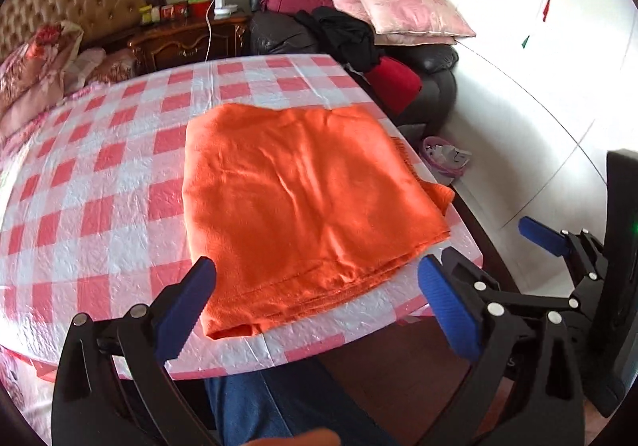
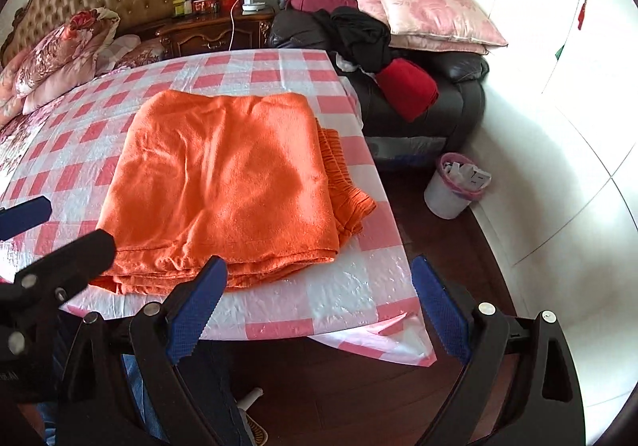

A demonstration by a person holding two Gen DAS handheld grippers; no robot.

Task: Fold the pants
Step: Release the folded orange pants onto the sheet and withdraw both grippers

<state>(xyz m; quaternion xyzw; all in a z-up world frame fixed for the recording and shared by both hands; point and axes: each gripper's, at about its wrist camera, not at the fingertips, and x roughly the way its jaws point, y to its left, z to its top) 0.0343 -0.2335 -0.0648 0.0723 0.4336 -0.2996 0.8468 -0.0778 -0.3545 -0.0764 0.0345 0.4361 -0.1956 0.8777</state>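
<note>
The orange pants [image 1: 307, 198] lie folded into a flat rectangle on the pink-and-white checked tablecloth [image 1: 99, 174], near the table's right front corner. In the right wrist view the pants [image 2: 223, 182] show stacked layers, with the gathered waistband sticking out at their right side. My left gripper [image 1: 319, 306] is open and empty, held just off the table's front edge before the pants. My right gripper [image 2: 319, 302] is open and empty, at the front right corner of the table. The right gripper also shows in the left wrist view [image 1: 490, 250], to the right of the left one.
A black leather armchair [image 2: 438, 99] piled with pink pillows, black and red clothes stands behind the table on the right. A small white waste bin [image 2: 454, 186] sits on the dark wood floor. A bed and a wooden nightstand [image 2: 215, 31] are at the back left. White wardrobe doors are on the right.
</note>
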